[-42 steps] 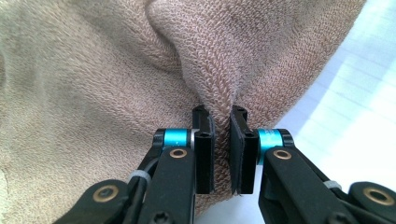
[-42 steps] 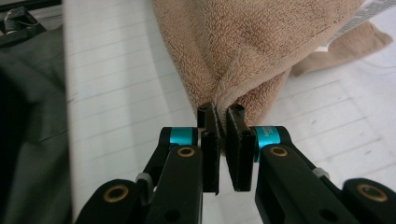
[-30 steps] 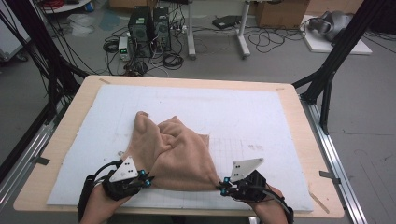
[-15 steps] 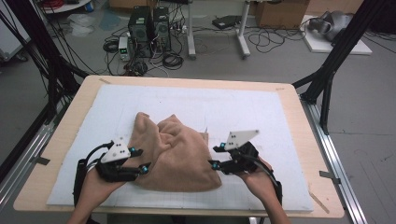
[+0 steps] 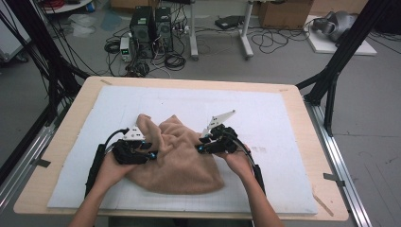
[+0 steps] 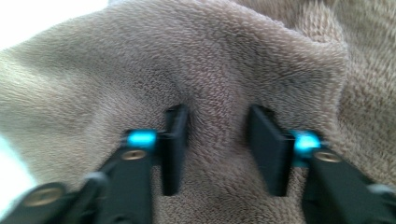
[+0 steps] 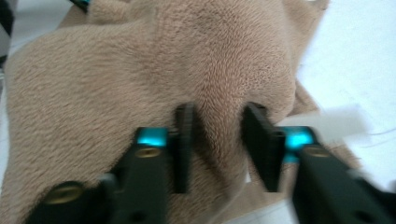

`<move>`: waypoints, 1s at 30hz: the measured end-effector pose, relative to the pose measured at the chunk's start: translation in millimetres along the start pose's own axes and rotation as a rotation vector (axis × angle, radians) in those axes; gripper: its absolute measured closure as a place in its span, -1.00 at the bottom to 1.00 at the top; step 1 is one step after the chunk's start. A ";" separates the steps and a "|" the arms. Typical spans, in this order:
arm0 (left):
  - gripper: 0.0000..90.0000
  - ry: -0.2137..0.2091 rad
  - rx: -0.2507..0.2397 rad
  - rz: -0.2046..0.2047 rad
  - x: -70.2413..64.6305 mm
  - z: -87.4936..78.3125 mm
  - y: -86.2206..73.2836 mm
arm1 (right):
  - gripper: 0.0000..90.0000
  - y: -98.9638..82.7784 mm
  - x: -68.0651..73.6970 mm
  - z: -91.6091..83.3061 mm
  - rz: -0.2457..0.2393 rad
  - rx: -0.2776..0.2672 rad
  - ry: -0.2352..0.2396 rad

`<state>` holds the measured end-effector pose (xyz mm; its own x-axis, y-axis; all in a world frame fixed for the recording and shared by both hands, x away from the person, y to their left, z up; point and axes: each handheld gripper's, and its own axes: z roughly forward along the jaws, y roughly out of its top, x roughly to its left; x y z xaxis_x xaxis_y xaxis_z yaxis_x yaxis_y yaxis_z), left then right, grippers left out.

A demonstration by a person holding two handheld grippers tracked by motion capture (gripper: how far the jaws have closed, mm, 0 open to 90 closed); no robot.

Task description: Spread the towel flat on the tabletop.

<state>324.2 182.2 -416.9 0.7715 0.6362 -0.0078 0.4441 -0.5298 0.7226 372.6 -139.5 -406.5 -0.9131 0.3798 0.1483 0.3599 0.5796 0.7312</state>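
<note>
Two hand-held grippers on a crumpled tan fleece cloth [image 5: 177,156], lower centre of the high view.

I see the left gripper [image 5: 150,150] and right gripper [image 5: 200,144] each with jaws just closing, pinching a fold of cloth. Cloth lies on the white foam mat [image 5: 279,118]; black computer towers [image 5: 151,23] and cables stand upper left.

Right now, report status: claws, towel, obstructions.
Left claw and right claw just closing, towel fold bunched between each pair of jaws. Towel crumpled on white mat. Nothing in the way.
</note>
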 end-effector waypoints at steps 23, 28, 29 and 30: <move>0.80 -0.057 -0.099 0.066 -43.1 -31.1 -4.1 | 0.86 -31.1 42.2 -95.9 -0.089 0.005 -0.099; 0.82 -0.073 -0.081 0.065 -53.1 -38.7 -23.8 | 0.86 -50.2 59.3 -83.3 -0.087 0.036 -0.063; 0.82 -0.073 -0.076 0.067 -54.8 -39.8 -27.5 | 0.86 -50.2 59.3 -83.3 -0.087 0.036 -0.063; 0.84 -0.074 -0.068 0.063 -57.5 -41.2 -34.5 | 0.86 -58.2 66.9 -75.5 -0.088 0.045 -0.045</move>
<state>245.7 187.1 -412.9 0.8296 0.5583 -0.0097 0.3636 -0.5270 0.7681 276.1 -202.3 -388.9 -0.9322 0.3578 0.0544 0.2883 0.6434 0.7091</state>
